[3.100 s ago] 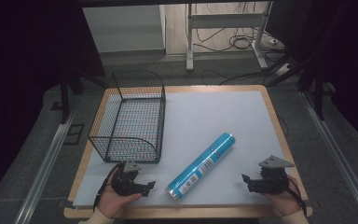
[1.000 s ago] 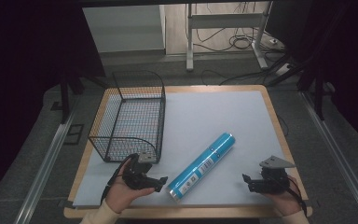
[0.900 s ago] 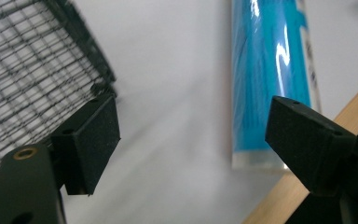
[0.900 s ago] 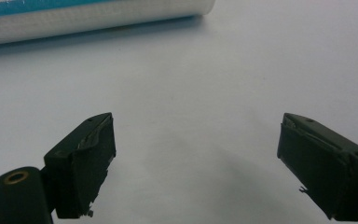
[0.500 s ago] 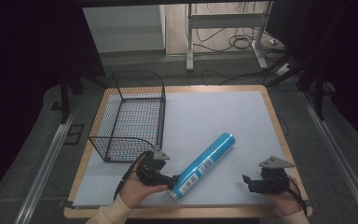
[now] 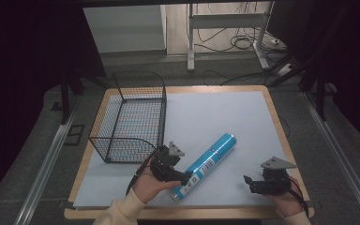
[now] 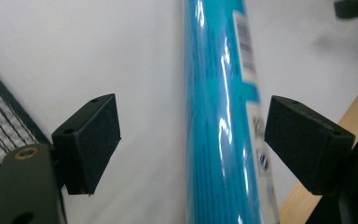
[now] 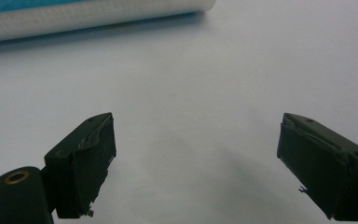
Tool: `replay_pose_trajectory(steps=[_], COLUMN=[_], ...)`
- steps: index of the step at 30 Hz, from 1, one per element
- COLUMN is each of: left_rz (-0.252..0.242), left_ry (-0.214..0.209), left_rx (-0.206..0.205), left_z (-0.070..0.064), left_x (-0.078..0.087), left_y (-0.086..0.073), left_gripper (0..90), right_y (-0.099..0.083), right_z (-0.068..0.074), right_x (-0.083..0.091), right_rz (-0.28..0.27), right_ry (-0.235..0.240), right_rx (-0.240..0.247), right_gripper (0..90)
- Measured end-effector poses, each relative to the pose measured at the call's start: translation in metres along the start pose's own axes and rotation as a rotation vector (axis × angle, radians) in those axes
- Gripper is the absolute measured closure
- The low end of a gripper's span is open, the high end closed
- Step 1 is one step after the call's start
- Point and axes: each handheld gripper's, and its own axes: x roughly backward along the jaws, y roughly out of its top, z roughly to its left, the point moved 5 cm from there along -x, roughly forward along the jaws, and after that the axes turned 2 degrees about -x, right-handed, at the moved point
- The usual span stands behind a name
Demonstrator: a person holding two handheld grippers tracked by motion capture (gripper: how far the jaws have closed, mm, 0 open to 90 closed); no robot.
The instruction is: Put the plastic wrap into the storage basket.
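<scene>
A long blue tube (image 6: 206,164) with a white label lies slantwise on the white mat, its near end toward the front edge. My left gripper (image 6: 183,177) is at the tube's near end, open, its jaws straddling the tube (image 7: 223,116) without touching it. My right gripper (image 6: 249,183) rests near the front right corner, open, with bare mat between its jaws. The tube's end (image 8: 93,14) lies across the top of the right gripper view, well beyond the jaws.
A black wire basket (image 6: 131,117) stands at the left of the table, close behind my left hand; its mesh (image 7: 0,126) is at the left of the left gripper view. The wooden table edge (image 6: 281,122) borders the mat.
My left gripper has moved right from the front left of the mat to the tube's near end, and its jaws now straddle it. The right gripper has stayed put.
</scene>
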Motion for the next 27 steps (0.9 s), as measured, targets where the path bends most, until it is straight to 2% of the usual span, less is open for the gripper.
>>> replay_pose_trajectory(steps=[12, 20, 27], left_rz=[0.031, 0.074, 0.099], left_ry=[-0.012, -0.011, -0.01], left_rx=[-0.049, -0.074, -0.065], left_z=[-0.013, -0.018, -0.019], left_x=[-0.016, -0.025, -0.037], left_y=[0.027, 0.033, 0.036], left_gripper=[17.7, 17.3, 16.4], right_y=[0.0, 0.001, 0.0], right_z=[-0.002, 0.0, -0.001], right_x=[0.002, 0.002, 0.002], right_rz=[-0.008, -0.01, -0.007], right_ry=[-0.001, -0.002, -0.002], right_rx=[-0.006, -0.005, -0.003], right_gripper=[11.9, 11.9, 11.9])
